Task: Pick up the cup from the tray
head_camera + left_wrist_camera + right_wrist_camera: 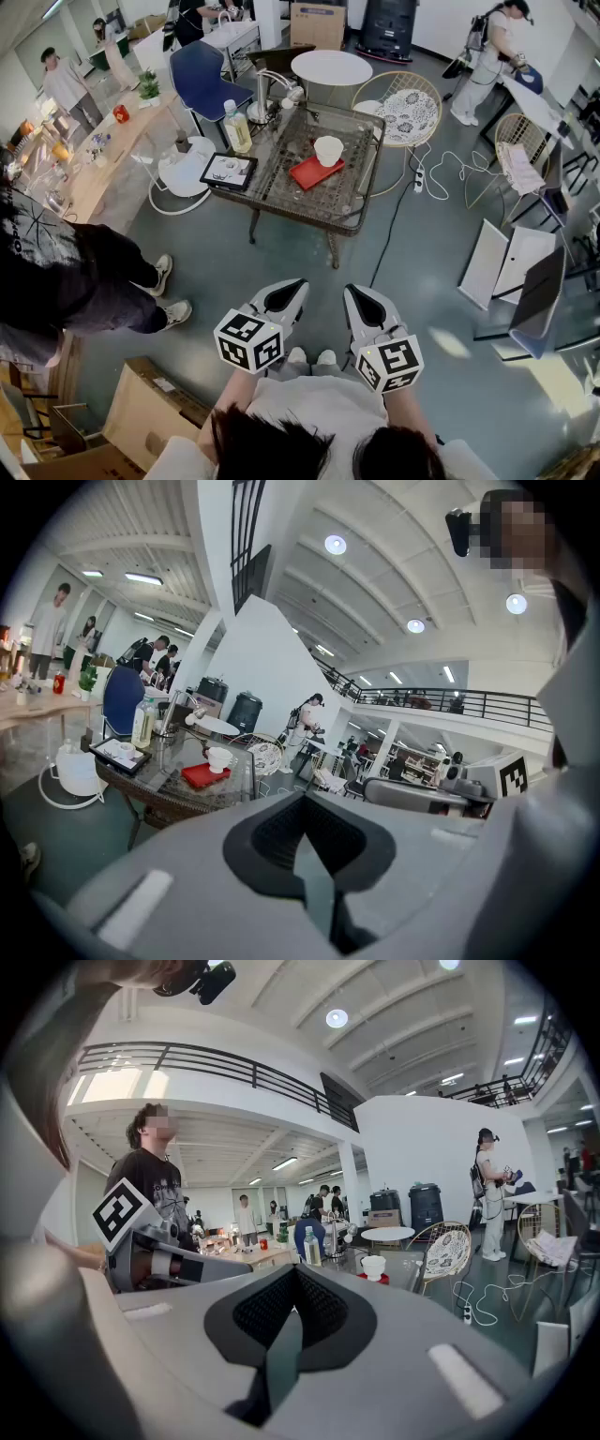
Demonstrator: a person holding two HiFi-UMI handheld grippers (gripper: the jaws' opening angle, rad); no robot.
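Jaws of left gripper [302, 803] and right gripper [298, 1274] are being held pressed together, with nothing between them. Both grippers are being pointed slightly downward, side by side at the near edge, well apart from the glass-topped table [281, 192] farther off. White cup [328, 150] is being borne upright on the far end of the red tray [309, 175], mouth up, long axis vertical. Handle direction cannot be told.

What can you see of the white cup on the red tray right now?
The cup is plain white with a wide mouth and tapers toward its base. The material is hard to tell, perhaps ceramic or plastic. It stands upright on the far end of the red tray, which lies on the glass-topped table. Nothing else touches it.
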